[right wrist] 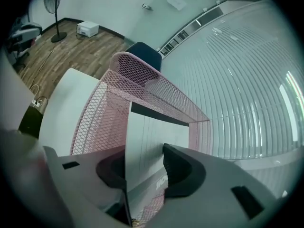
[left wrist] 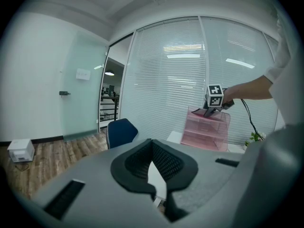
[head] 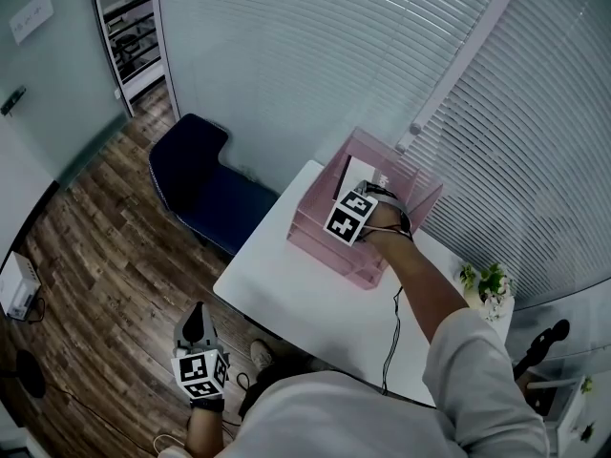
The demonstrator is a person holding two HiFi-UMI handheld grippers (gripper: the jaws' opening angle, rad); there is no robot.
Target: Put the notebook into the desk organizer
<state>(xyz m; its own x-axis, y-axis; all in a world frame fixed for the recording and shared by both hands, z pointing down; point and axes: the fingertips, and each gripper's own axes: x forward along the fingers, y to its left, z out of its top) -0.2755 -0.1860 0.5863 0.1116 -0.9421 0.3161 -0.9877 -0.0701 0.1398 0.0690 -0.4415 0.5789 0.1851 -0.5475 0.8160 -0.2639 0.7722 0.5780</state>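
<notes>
Left gripper [left wrist: 152, 144] idle beyond the surface [head: 286, 299] edge, jaws together, empty. Step in hand: release. Notebook [right wrist: 152, 137] stands on edge inside the upper compartment of the pink mesh desk organizer [right wrist: 107, 103], between the right gripper [right wrist: 142, 156] jaws, which are half apart and apparently not pinching. Next: withdraw straight back without snagging the cover

A pale notebook [right wrist: 149, 141] with a dark strip along its far edge stands tilted inside the open top of a pink wire-mesh desk organizer [head: 317, 239]. The organizer sits right of centre in the head view, on a white table [head: 286, 289].
</notes>
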